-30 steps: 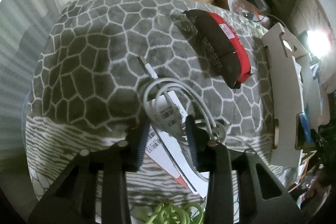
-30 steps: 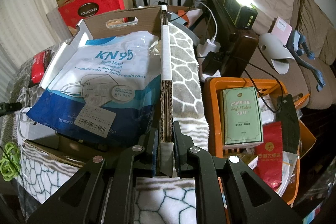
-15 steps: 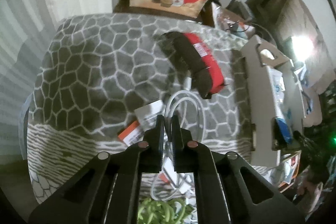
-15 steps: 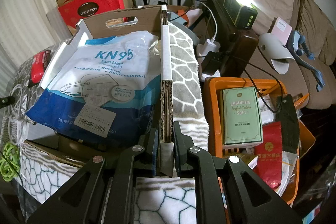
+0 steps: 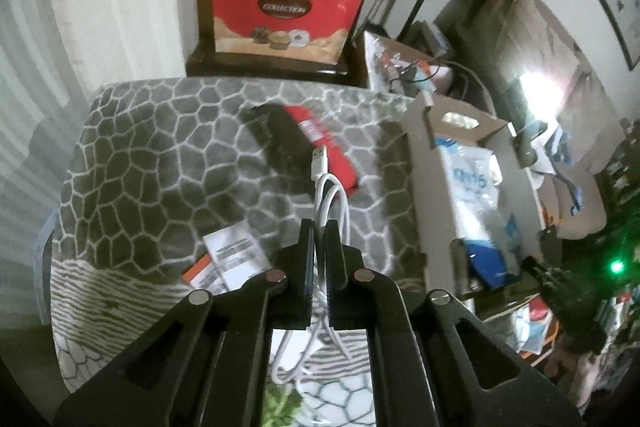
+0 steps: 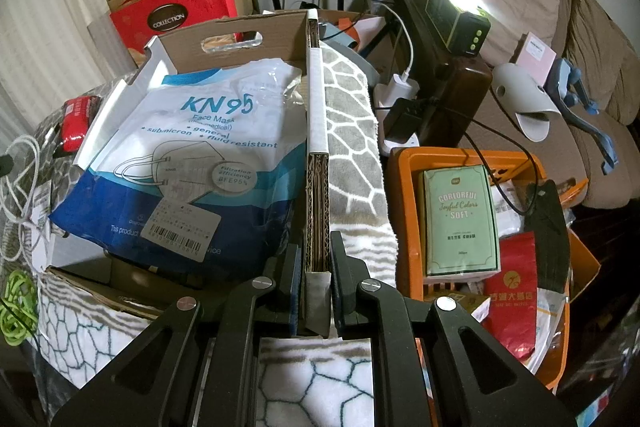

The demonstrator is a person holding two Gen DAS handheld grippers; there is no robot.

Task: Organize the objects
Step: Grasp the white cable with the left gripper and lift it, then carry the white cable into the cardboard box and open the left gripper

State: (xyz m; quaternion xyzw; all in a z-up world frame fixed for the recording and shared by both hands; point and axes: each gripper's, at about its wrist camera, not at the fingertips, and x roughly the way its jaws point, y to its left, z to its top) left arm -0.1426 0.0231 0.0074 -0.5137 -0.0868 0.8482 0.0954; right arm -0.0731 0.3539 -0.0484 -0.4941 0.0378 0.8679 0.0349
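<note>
My left gripper [image 5: 319,227] is shut on a coiled white USB cable [image 5: 334,193], lifted above the grey patterned blanket [image 5: 160,155]; its plug [image 5: 320,157] sticks up past the fingertips and loops hang below. In the right wrist view the same cable [image 6: 24,163] shows at the far left. My right gripper [image 6: 318,247] is shut on the side wall of a cardboard box [image 6: 318,131]. Inside the box lies a KN95 mask bag [image 6: 200,155]. A red and black pouch [image 5: 308,143] rests on the blanket beyond the cable.
White and orange labelled packets [image 5: 228,259] lie on the blanket left of my left gripper. A green cord [image 6: 16,301] sits at the near left edge. An orange basket [image 6: 404,187] with a green booklet and red packet stands right of the box. Red gift boxes [image 5: 284,11] stand behind.
The left jaws closed on the white cable and lifted it off the blanket, leaving the labelled packets behind. The right gripper kept its hold on the box wall without moving.
</note>
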